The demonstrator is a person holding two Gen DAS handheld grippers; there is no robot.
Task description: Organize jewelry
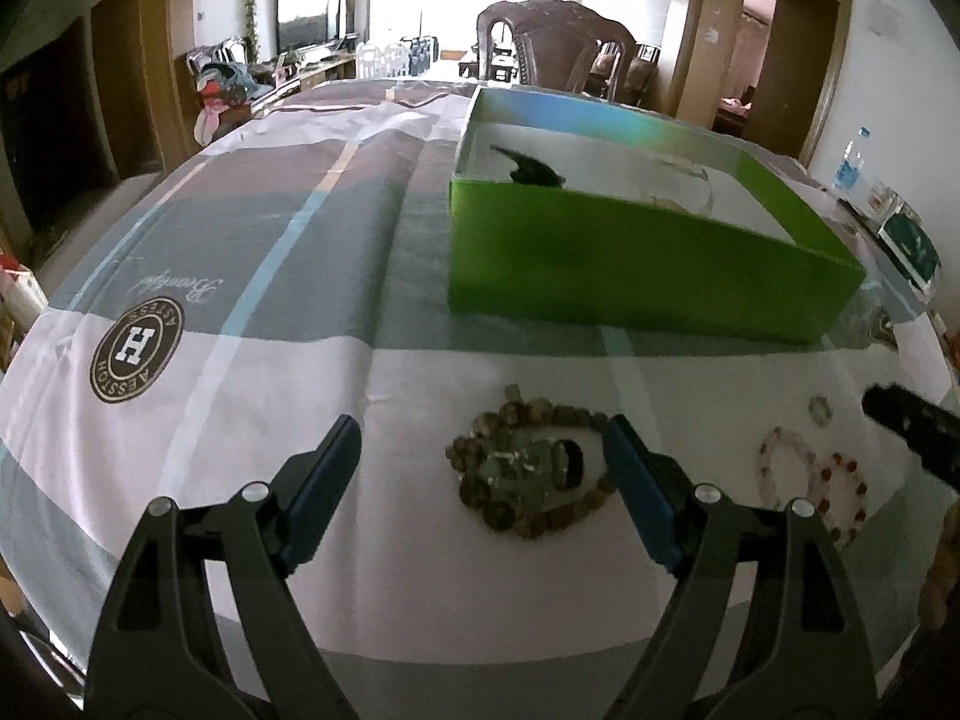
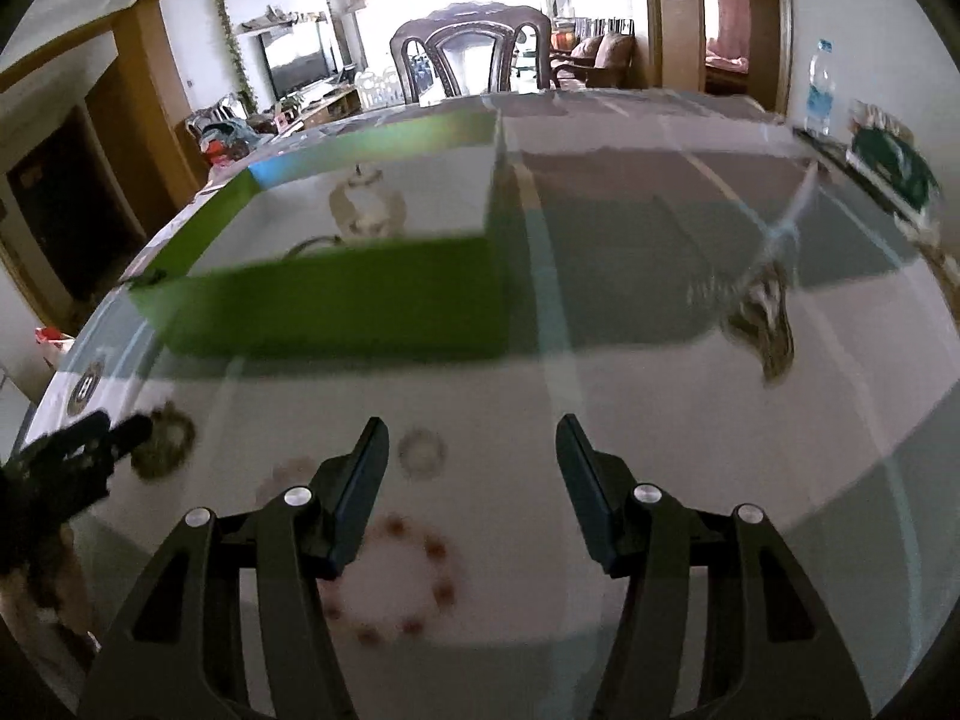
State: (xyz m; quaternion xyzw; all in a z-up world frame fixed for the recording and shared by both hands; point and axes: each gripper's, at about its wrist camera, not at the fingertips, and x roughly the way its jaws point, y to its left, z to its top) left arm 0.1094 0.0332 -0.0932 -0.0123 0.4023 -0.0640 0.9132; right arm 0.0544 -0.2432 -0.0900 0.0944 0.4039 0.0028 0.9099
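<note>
A green open box (image 1: 630,264) stands on the table and holds a black clip (image 1: 531,171) and a pale necklace (image 1: 684,180); it also shows in the right wrist view (image 2: 336,306). My left gripper (image 1: 483,444) is open, with a brown bead bracelet (image 1: 528,480) and a dark ring (image 1: 569,461) lying between its fingers. My right gripper (image 2: 471,444) is open above a red-and-white bead bracelet (image 2: 396,582). A small pale ring (image 2: 422,451) and a pink bracelet (image 1: 786,462) lie nearby. A beaded piece (image 2: 765,318) lies to the right.
The table wears a grey and white striped cloth with a round logo (image 1: 137,351). A water bottle (image 2: 819,87) and a green-white packet (image 2: 894,168) stand at the right edge. A dark wooden chair (image 2: 471,54) stands behind the table.
</note>
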